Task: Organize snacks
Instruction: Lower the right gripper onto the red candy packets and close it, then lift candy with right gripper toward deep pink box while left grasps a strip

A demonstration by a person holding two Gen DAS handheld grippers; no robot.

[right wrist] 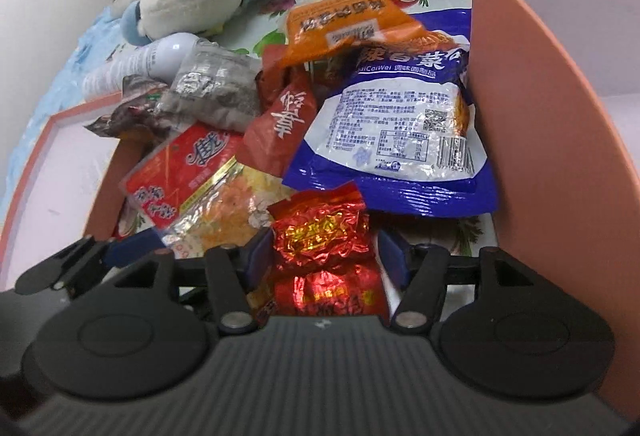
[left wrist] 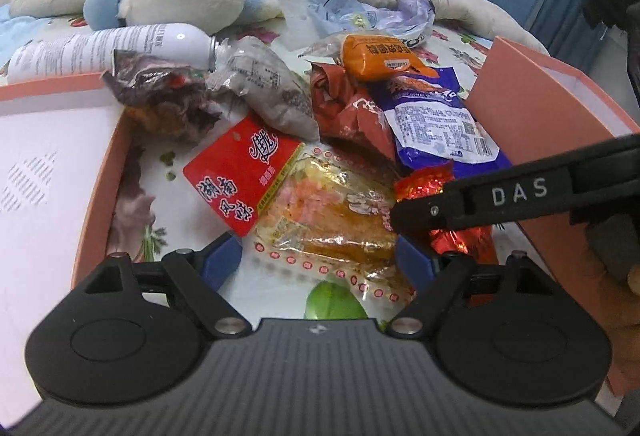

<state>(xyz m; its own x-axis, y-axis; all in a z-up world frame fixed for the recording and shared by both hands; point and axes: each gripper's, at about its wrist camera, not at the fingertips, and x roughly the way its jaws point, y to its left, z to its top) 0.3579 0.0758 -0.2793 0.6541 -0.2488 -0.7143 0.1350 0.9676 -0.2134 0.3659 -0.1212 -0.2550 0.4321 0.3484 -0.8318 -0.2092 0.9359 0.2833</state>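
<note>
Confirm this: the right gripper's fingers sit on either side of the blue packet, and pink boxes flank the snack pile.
Wrong packet. The right wrist view shows the right gripper with its fingers on either side of the crinkled red foil packet; the blue packet lies beyond it. Pink boxes do flank the snack pile.

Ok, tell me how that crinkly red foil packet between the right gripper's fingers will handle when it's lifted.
The red foil packet is creased all over, so it will probably crumple rather than stay stiff. Its glossy surface may slip on the blue pads of the right gripper. It looks small and puffy, so likely light.
</note>
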